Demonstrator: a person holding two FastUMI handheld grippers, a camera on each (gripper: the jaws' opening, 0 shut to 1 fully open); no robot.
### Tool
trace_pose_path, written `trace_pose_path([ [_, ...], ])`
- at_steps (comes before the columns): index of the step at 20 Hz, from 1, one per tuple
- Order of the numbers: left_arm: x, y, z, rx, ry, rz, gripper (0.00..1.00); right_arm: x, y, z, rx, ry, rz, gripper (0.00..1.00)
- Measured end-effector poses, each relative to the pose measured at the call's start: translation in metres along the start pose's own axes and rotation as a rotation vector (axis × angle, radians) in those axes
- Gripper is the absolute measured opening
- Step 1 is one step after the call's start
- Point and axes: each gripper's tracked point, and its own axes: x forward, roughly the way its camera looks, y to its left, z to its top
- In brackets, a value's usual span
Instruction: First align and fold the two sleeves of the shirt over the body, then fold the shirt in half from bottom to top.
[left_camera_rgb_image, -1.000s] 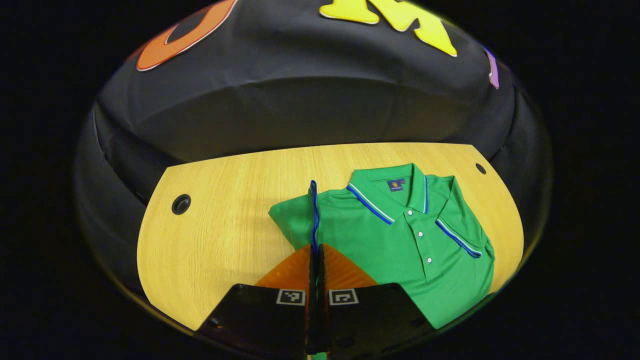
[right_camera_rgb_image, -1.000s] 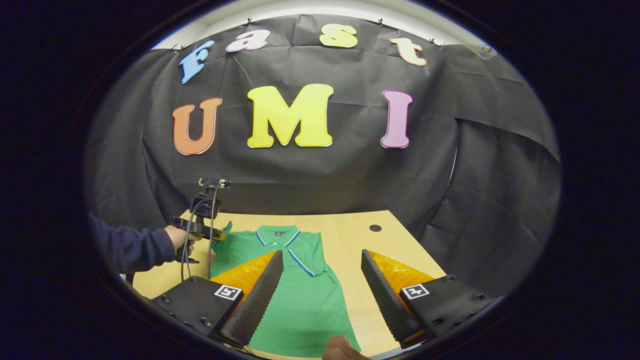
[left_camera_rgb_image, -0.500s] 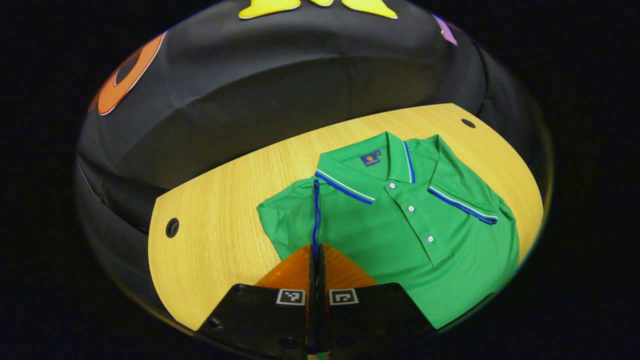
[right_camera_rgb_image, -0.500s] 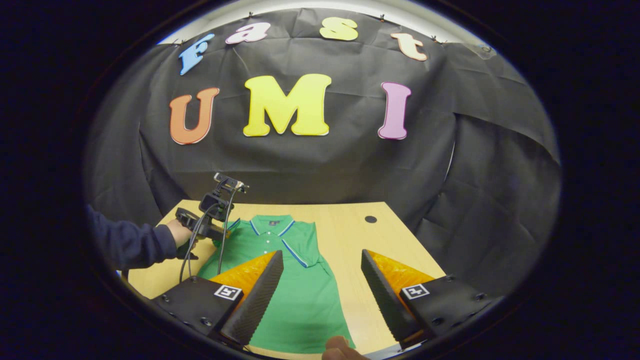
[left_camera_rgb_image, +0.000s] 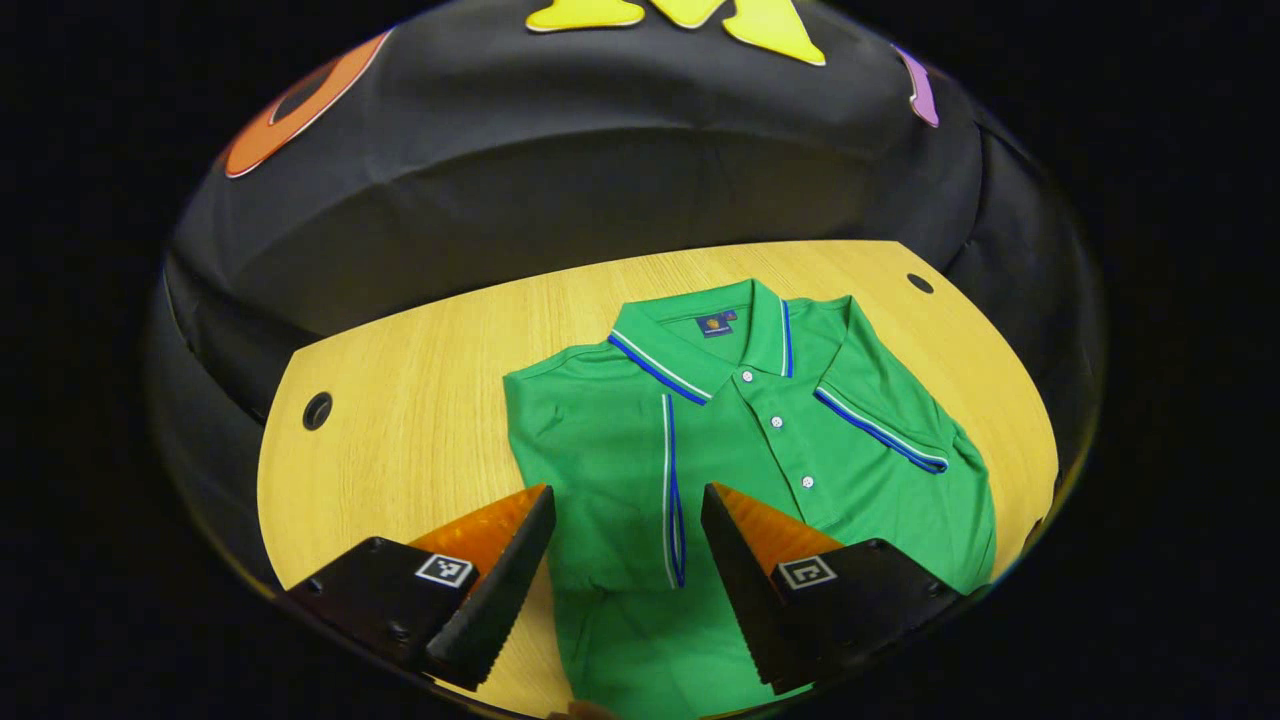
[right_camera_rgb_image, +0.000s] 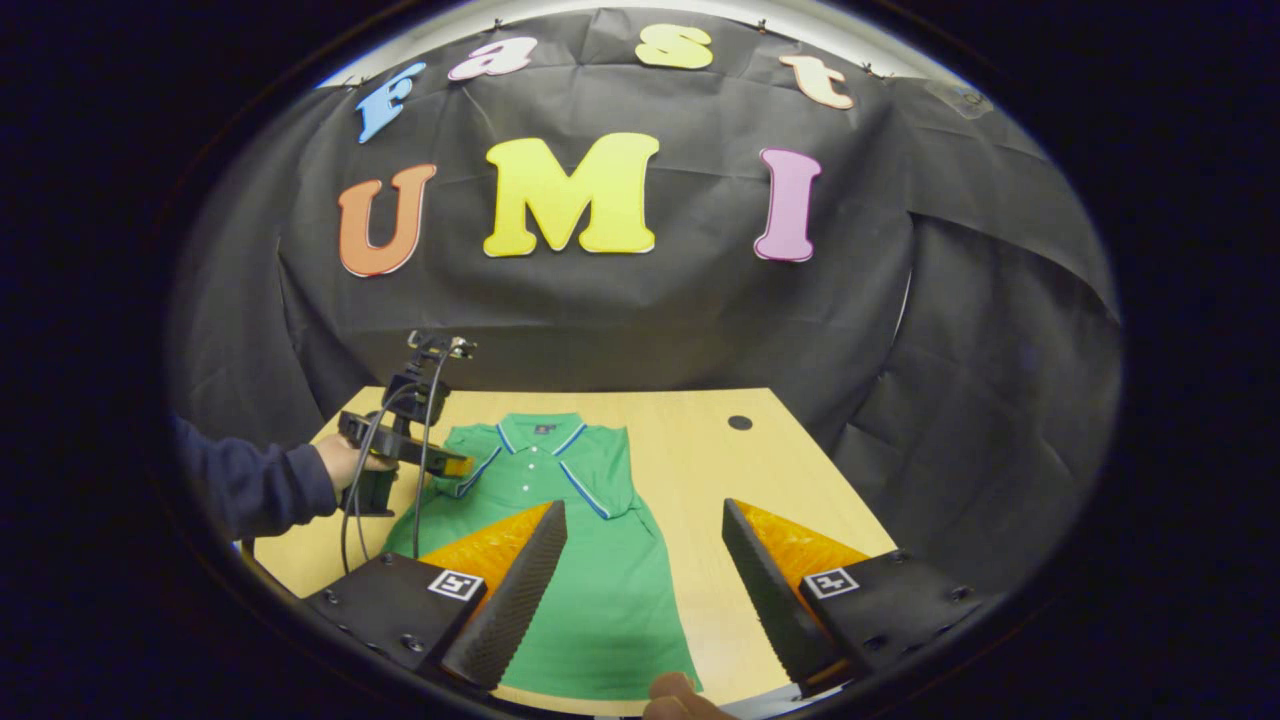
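Shirt: we see the green shirt (left_camera_rgb_image: 760, 450) lying flat on the wooden table (left_camera_rgb_image: 420, 400), front side up, buttons showing.
Long axis: it runs from near to far, with the collar (left_camera_rgb_image: 700, 340) pointing at the far edge by the black wall and the hem toward us at the near edge.
Sleeves: in the left gripper view both lie folded over the body; the left sleeve (left_camera_rgb_image: 590, 440) has its striped cuff running near to far down the chest, and the right sleeve (left_camera_rgb_image: 890, 420) has its cuff slanting across the right shoulder.
Left gripper: our left gripper (left_camera_rgb_image: 625, 540) hovers over the left sleeve with its fingers spread wide, gripping nothing; the cuff stripe shows in the gap between them.
Same gripper from the right: in the right gripper view we see it (right_camera_rgb_image: 455, 467) at the shirt's left shoulder, held by a hand (right_camera_rgb_image: 340, 465) in a dark sleeve (right_camera_rgb_image: 250, 490), cables hanging from it.
Right gripper: our right gripper (right_camera_rgb_image: 645, 560) is spread wide too, above the near right part of the shirt and the bare table beside it, gripping nothing.
Table holes: a round one sits at the far left (left_camera_rgb_image: 317, 410) and another at the far right (left_camera_rgb_image: 919, 283).
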Motion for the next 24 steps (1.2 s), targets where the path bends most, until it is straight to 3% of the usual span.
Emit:
trace_pose_path([
  [5,-0.054,0.022,-0.006,-0.067,-0.082,0.081,0.96,0.019,-0.001,-0.020,0.007,0.059,0.032,0.98],
  [6,-0.067,0.026,-0.012,-0.083,-0.091,0.095,1.00,0.024,-0.002,-0.025,0.007,0.078,0.036,1.00],
  [9,-0.099,0.034,-0.049,-0.134,-0.079,0.129,0.96,0.037,-0.005,-0.050,0.004,0.148,0.049,1.00],
  [17,-0.145,0.034,-0.177,-0.213,0.088,0.175,0.97,0.055,-0.032,-0.169,-0.020,0.448,0.048,1.00],
  [18,-0.149,0.029,-0.192,-0.211,0.118,0.174,1.00,0.055,-0.036,-0.185,-0.014,0.489,0.044,1.00],
  [20,-0.161,0.020,-0.229,-0.215,0.215,0.167,0.97,0.048,-0.041,-0.223,0.013,0.599,0.030,1.00],
  [24,-0.177,0.003,-0.282,-0.210,0.358,0.149,0.97,0.043,-0.051,-0.260,0.021,0.727,-0.005,0.98],
])
